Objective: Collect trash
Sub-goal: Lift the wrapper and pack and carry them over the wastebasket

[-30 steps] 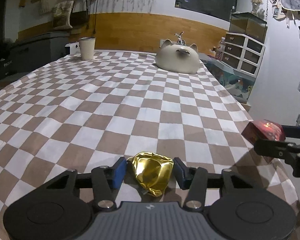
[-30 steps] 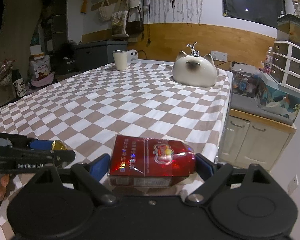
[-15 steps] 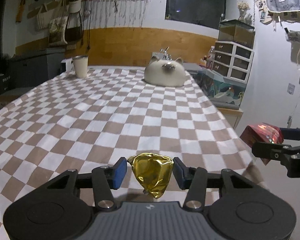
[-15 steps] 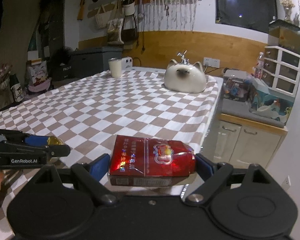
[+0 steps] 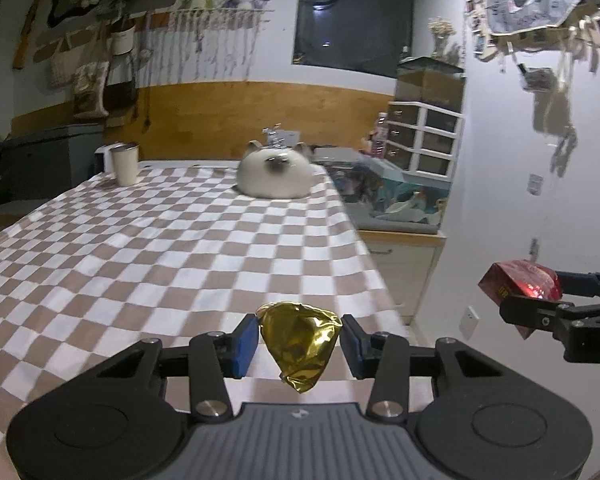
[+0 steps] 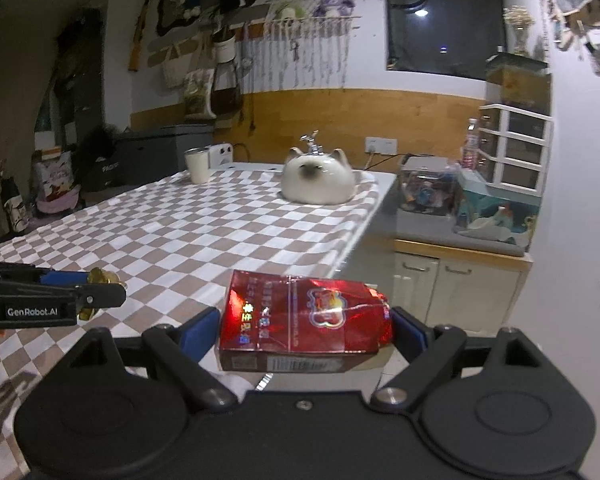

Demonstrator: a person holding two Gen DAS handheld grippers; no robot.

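Observation:
A crumpled gold foil wrapper [image 5: 300, 338] hangs between the blue pads of my left gripper [image 5: 299, 340], whose jaws are closing on it; it is lifted above the checked tablecloth [image 5: 172, 248] near the table's right edge. My right gripper [image 6: 305, 330] is shut on a shiny red cigarette pack [image 6: 304, 316], held flat past the table's right edge. The left wrist view catches that red pack [image 5: 518, 284] at the far right in the right gripper [image 5: 556, 300]. At the left of the right wrist view, the left gripper [image 6: 80, 290] shows with a sliver of the gold wrapper [image 6: 100, 276].
A white cat-shaped ceramic dish [image 5: 274, 178] sits at the table's far right corner, a pale cup [image 5: 126, 164] at the far left. Right of the table stand a low cabinet [image 6: 456, 280] with clutter on top and a white drawer unit [image 6: 516, 148].
Both grippers have risen and drawn back toward the table's right edge with their items still held. The left jaws have narrowed on the gold wrapper, and the red pack now hangs off the table.

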